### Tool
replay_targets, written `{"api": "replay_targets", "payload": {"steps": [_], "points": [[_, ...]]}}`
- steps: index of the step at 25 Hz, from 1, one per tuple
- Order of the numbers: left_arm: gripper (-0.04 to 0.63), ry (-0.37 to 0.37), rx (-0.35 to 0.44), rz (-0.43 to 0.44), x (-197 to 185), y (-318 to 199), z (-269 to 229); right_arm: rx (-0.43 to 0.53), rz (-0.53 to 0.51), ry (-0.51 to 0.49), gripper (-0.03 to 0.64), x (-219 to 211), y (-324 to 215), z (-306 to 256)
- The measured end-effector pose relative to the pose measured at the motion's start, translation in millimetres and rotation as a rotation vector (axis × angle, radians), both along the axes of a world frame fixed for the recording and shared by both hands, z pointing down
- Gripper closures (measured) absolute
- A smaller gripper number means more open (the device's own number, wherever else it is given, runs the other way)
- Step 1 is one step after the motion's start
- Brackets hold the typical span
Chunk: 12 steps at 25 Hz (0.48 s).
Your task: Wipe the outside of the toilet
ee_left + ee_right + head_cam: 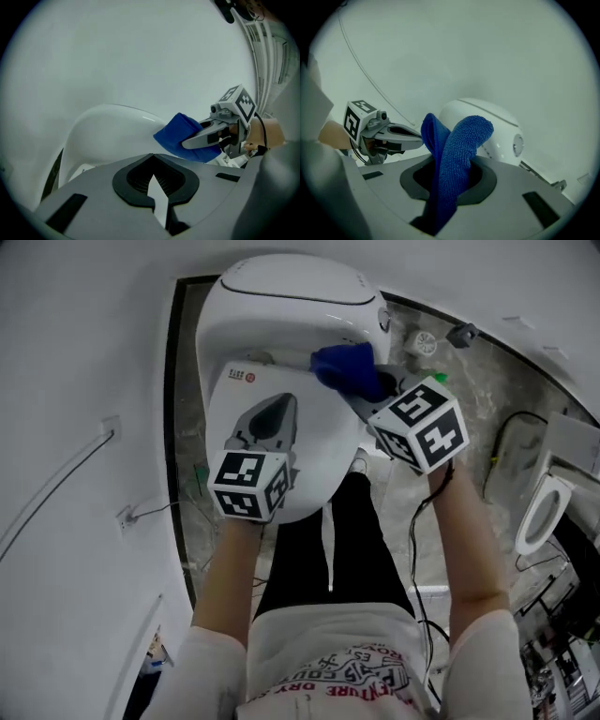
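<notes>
- While the right gripper (373, 395) is pinching a blue cloth (345, 369), the cloth is resting against the white toilet (281, 306), at the back of its lid (314, 451).
- That lid is covering the bowl.
- Left gripper (277, 416), jaws pressed together and empty, is hovering over the lid.

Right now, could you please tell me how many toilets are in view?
2. One toilet stands straight ahead, where the right gripper holds the blue cloth to it; a second toilet sits at the head view's right edge. Others may be hidden.
</notes>
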<state>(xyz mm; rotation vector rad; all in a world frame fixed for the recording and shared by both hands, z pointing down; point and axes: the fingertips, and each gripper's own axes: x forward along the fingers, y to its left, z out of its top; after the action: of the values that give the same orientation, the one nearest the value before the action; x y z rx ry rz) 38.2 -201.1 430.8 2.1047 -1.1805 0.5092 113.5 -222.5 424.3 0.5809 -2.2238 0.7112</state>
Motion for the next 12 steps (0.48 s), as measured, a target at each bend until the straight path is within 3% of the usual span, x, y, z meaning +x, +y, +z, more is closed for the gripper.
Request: {"api": "replay_targets", "payload": {"steps": [6,12], "points": [[0.588,-0.012,0.024,0.077,33.8,-39.5,0.3,0.134,0.227,-0.003,0.545,70.3,-48.4,-22.4],[0.588,-0.021,0.028,0.109,67.9,-60.4,20.7,0.191,0.269,0.081,0.545,109.7,-88.6,10.0]]}}
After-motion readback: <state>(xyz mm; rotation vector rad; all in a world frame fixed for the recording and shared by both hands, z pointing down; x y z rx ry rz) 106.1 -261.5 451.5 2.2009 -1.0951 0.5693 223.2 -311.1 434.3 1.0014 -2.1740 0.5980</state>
